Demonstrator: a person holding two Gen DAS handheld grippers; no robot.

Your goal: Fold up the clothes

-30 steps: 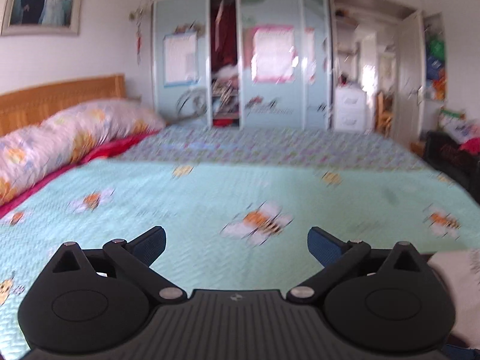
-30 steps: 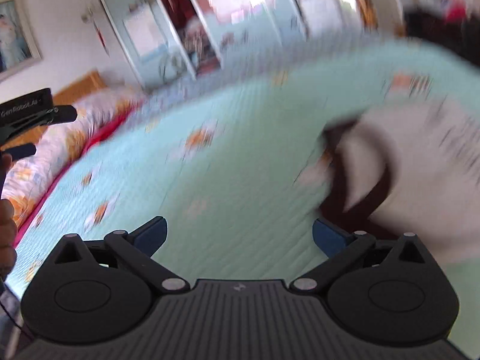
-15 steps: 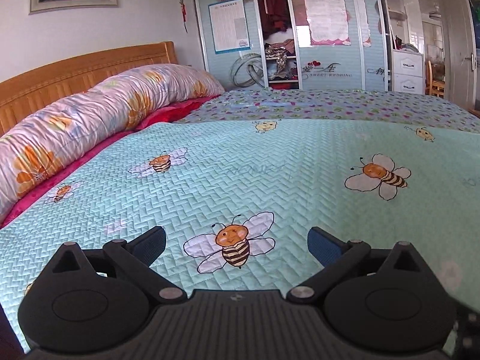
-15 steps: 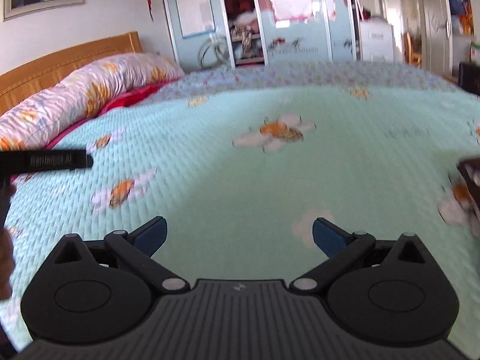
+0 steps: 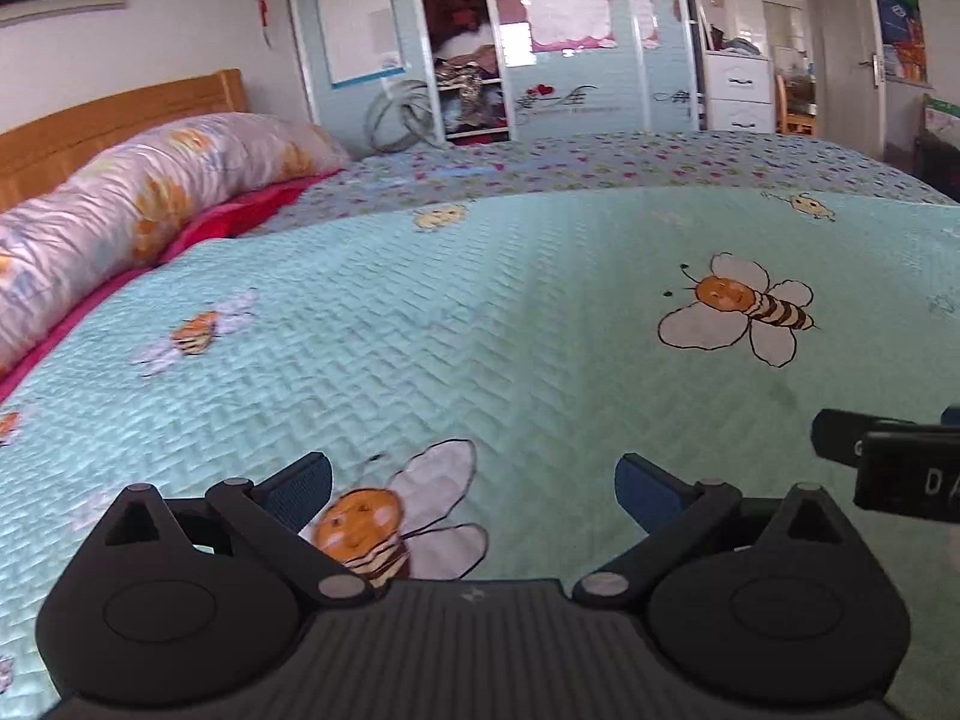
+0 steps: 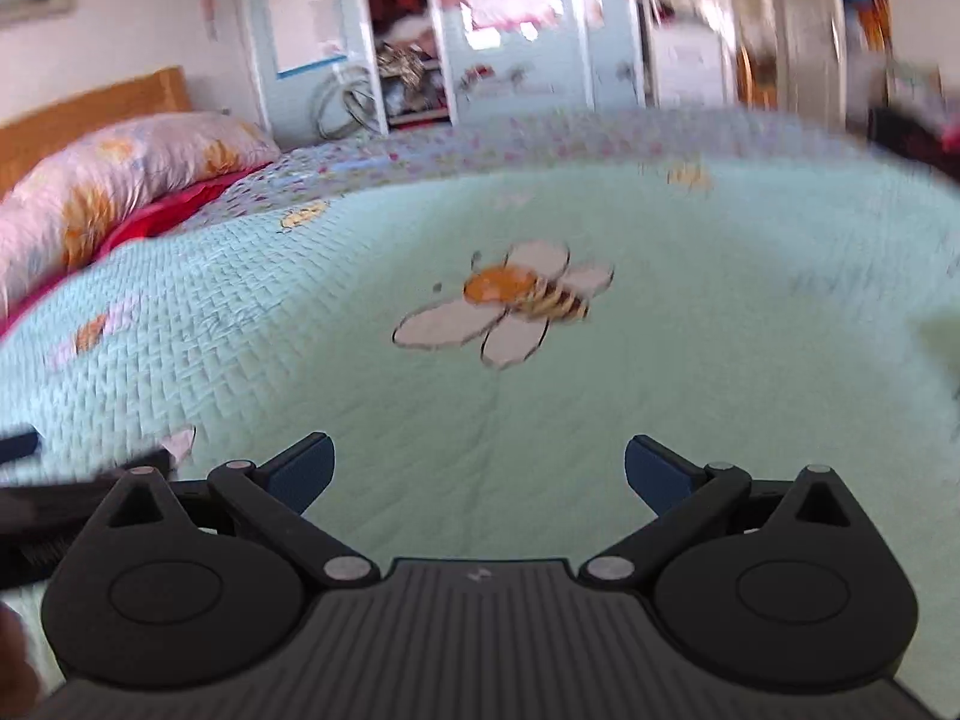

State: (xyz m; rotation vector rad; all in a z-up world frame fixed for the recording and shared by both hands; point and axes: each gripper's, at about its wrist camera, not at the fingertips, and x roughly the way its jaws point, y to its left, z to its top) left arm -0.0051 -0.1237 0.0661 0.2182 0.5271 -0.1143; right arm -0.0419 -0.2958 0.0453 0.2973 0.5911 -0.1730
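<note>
No garment shows in either view now. My left gripper [image 5: 474,483] is open, held low over the mint-green bedspread [image 5: 480,324] printed with bees, nothing between its blue pads. My right gripper [image 6: 478,465] is open too, above the same bedspread [image 6: 690,360], its view blurred by motion. The right gripper's black body [image 5: 894,462] pokes in at the right edge of the left wrist view. The left gripper's black body [image 6: 36,501] shows at the left edge of the right wrist view.
A long floral bolster [image 5: 126,222] over a red sheet lies along the wooden headboard [image 5: 120,114] on the left. A purple dotted blanket [image 5: 600,165] covers the far end of the bed. Wardrobes with sliding doors [image 5: 576,42] and white drawers [image 5: 738,90] stand behind.
Both views swung from the white and dark garment at the right, seen one second ago, to the bare bedspread. The two grippers now sit side by side. Both stayed open.
</note>
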